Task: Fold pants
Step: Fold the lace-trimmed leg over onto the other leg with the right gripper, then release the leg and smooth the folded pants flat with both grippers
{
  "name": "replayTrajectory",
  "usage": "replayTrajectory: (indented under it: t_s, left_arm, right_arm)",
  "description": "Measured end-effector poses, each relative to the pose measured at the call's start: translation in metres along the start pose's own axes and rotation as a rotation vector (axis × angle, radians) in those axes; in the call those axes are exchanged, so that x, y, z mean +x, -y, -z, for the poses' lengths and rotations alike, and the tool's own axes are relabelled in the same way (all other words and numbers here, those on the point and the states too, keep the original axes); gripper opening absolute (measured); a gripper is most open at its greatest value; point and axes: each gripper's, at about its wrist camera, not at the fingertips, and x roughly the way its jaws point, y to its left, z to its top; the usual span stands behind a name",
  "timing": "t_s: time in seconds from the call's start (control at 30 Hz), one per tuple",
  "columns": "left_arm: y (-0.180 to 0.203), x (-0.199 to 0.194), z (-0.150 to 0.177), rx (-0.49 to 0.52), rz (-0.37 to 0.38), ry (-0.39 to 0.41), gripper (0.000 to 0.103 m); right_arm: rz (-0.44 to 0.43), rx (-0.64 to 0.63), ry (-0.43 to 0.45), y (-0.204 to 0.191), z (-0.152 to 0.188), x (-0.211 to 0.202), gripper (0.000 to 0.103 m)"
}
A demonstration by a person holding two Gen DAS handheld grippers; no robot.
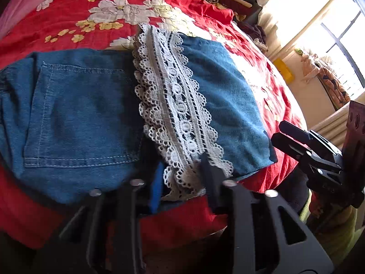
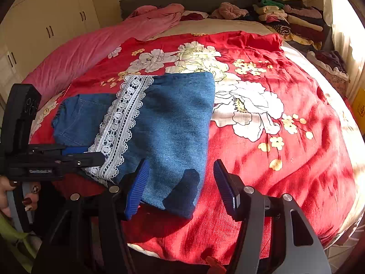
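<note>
Blue denim pants [image 1: 77, 114] lie folded on the red flowered bedspread [image 1: 68, 18]. A leg with a white lace hem [image 1: 175, 105] is laid back over the pocket part. My left gripper [image 1: 183, 179] is at the near end of the lace, which bunches between its pads; it is shut on the lace. In the right wrist view the left gripper [image 2: 91, 154] reaches in from the left onto that lace hem [image 2: 121, 123]. My right gripper [image 2: 181, 187] is open, with the near corner of the folded pants [image 2: 173, 123] between its fingers and neither pad touching it. The right gripper [image 1: 277, 132] also shows beside the fold's edge.
Piles of folded clothes [image 2: 294, 16] sit at the bed's far right corner, and a pink quilt [image 2: 91, 45] runs along its left side. White wardrobe doors [image 2: 45, 22] stand at the left. A hand with painted nails [image 2: 13, 194] holds the left gripper. A bright window [image 1: 342, 34] is on the right.
</note>
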Motion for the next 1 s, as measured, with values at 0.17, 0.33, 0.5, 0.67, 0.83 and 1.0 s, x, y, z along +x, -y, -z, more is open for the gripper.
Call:
replayTrajectory:
  t_s: [0.17, 0.33, 0.5, 0.67, 0.83, 1.0]
  left_arm:
    - [0.001, -0.017, 0.007, 0.068, -0.055, 0.012, 0.011]
    - [-0.002, -0.013, 0.011, 0.059, -0.066, -0.002, 0.014]
    - [-0.002, -0.011, 0.01, 0.061, -0.07, -0.005, 0.019]
    - [-0.004, -0.012, 0.01, 0.053, -0.071, -0.005, 0.024]
    - [0.0, -0.02, 0.009, 0.07, -0.092, 0.012, 0.029]
    - [0.003, -0.026, 0.008, 0.074, -0.103, 0.026, 0.034]
  right_arm:
    - [-0.027, -0.049, 0.016, -0.013, -0.002, -0.005, 0.057]
    - [-0.052, -0.1, -0.03, -0.032, 0.002, 0.013, 0.057]
    - [-0.006, -0.068, -0.141, -0.02, 0.014, 0.04, 0.057]
    - [-0.029, -0.037, -0.138, -0.014, 0.015, 0.037, 0.057]
    - [-0.038, -0.026, -0.106, -0.013, 0.01, 0.025, 0.057]
    - [-0.026, -0.017, -0.076, -0.011, 0.006, 0.013, 0.057]
